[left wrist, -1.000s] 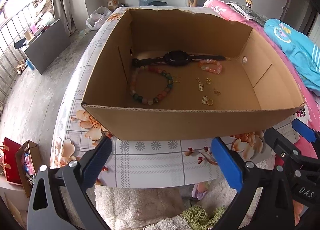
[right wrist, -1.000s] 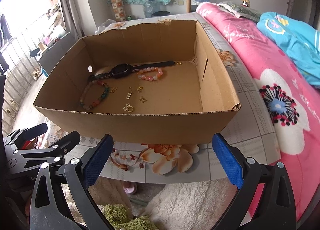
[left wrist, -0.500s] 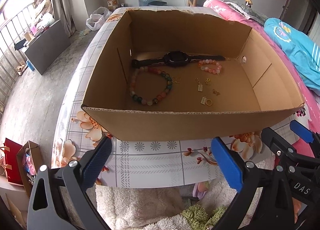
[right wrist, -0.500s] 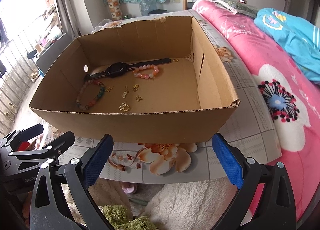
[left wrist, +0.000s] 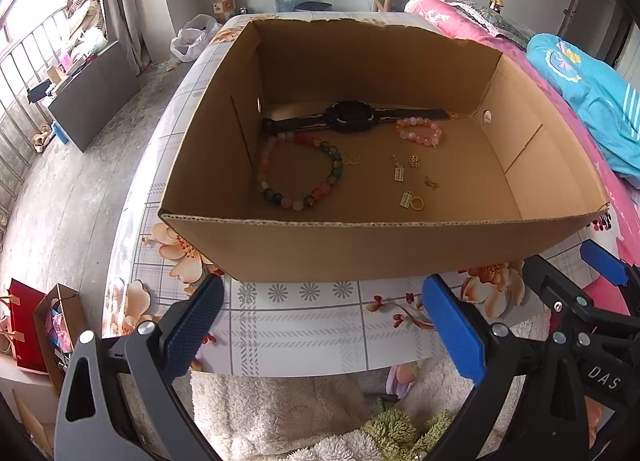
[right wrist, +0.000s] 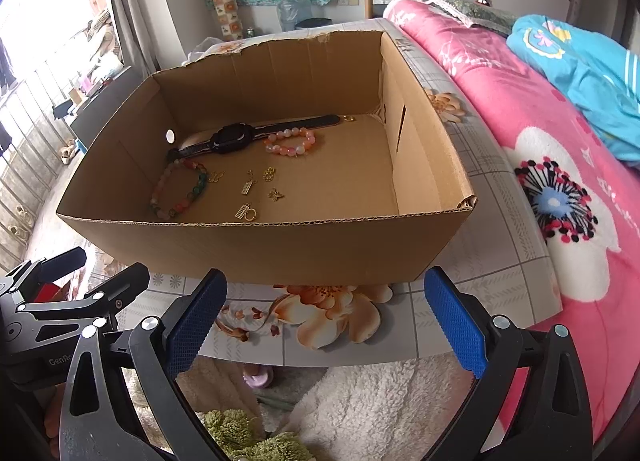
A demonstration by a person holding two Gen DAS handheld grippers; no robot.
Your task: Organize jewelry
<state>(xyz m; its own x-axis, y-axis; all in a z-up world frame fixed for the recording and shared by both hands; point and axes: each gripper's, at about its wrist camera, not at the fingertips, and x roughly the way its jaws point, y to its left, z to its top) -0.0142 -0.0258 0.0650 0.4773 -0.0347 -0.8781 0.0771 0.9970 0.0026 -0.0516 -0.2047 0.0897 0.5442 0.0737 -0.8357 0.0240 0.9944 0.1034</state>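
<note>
An open cardboard box [left wrist: 380, 249] [right wrist: 260, 249] stands on a floral table. Inside lie a black watch [left wrist: 352, 117] [right wrist: 234, 139], a multicoloured bead bracelet [left wrist: 298, 175] [right wrist: 180, 189], a pink-orange bead bracelet [left wrist: 418, 131] [right wrist: 290, 142] and several small gold charms and a ring [left wrist: 412, 199] [right wrist: 246, 211]. My left gripper [left wrist: 324, 325] hangs open in front of the box's near wall, holding nothing. The right gripper [right wrist: 324, 321] is open too, beside it and just as far back from the box.
The table [left wrist: 304, 329] ends just below the grippers, over a fluffy rug [right wrist: 380, 413]. A bed with a pink blanket [right wrist: 540, 165] runs along the right. Paper bags [left wrist: 36, 325] sit on the floor at the left.
Both grippers have stayed open; the right view has drifted slightly so the box sits a little lower and to the left. Nothing in the box has moved.
</note>
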